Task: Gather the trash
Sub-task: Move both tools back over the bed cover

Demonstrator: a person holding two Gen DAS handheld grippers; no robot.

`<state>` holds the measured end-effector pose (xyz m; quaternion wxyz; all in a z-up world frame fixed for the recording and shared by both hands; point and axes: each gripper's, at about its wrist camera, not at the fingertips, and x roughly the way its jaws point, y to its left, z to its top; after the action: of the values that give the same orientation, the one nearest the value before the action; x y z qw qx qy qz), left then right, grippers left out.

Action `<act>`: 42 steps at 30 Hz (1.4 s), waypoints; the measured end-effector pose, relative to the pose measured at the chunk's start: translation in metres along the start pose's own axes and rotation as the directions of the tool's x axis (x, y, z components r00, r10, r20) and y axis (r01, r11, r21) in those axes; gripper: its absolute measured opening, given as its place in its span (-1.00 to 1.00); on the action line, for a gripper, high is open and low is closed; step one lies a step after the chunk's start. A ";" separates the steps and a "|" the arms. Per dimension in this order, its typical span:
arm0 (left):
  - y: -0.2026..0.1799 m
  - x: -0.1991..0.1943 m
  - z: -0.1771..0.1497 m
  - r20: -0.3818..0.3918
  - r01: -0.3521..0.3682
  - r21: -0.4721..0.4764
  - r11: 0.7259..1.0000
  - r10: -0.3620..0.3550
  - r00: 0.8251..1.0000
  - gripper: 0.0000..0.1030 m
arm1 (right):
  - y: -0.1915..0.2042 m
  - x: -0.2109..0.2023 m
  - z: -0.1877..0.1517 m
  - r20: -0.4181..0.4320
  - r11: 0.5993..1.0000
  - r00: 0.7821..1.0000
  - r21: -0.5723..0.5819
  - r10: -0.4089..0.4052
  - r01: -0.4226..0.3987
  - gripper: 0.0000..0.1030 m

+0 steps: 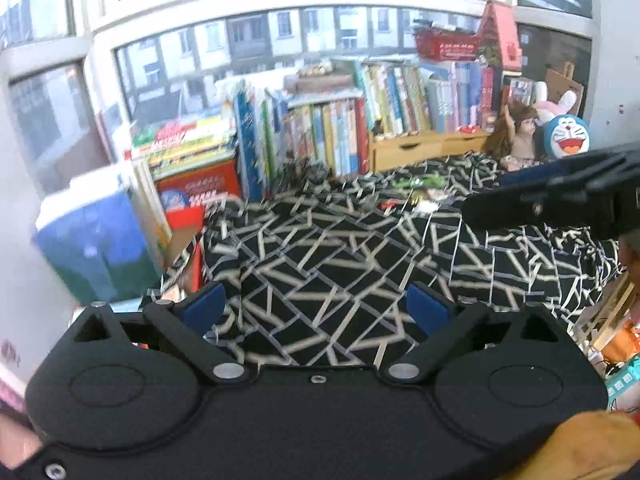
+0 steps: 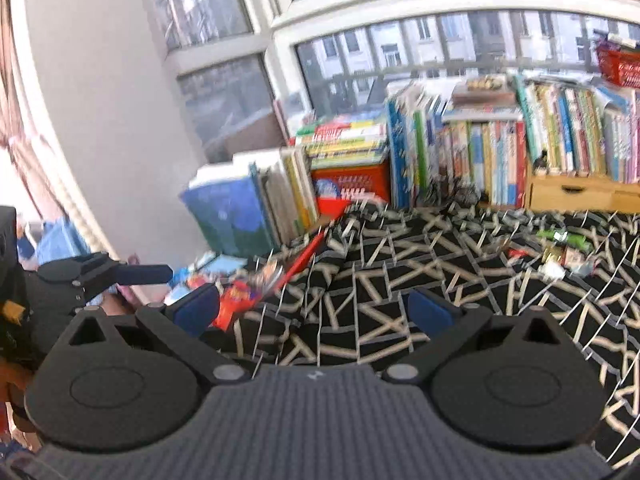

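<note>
Because both views are smeared with blur, a snatch now could catch the patterned cloth (image 2: 400, 280) instead of litter; the left gripper (image 1: 316, 308) and right gripper (image 2: 316, 312) both stand apart, empty; the wrapper scraps (image 2: 560, 252) lie at two o'clock, well apart; what each scrap is stays unclear.

two hand-held grippers (image 1: 316, 308) (image 2: 316, 312), one doll (image 1: 518, 136), one round blue cat toy (image 1: 568, 136), one red basket (image 1: 446, 46), one patterned cloth (image 1: 360, 248); books too many to count.
</note>
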<state>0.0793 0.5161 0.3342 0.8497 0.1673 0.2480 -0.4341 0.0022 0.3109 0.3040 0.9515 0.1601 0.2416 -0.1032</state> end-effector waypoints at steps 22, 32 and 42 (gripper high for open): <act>-0.057 0.138 0.212 0.246 0.062 -0.002 0.998 -0.059 0.967 0.97 | -0.154 0.008 0.149 0.234 0.959 0.948 -0.130 -0.215 0.250 1.00; -0.080 0.285 0.266 0.235 0.092 -0.106 0.990 -0.065 0.970 0.99 | -0.254 0.055 0.169 0.231 0.905 0.904 -0.148 -0.360 0.398 1.00; -0.093 0.454 0.206 0.029 0.125 -0.165 0.978 -0.122 0.992 0.99 | -0.356 0.140 0.098 0.116 0.929 0.926 -0.058 -0.358 0.366 1.00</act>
<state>0.2867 0.0634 0.2395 0.8345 0.0756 0.2853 -0.4654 0.0668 -0.0708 0.2259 0.9328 0.0695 0.2215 -0.2757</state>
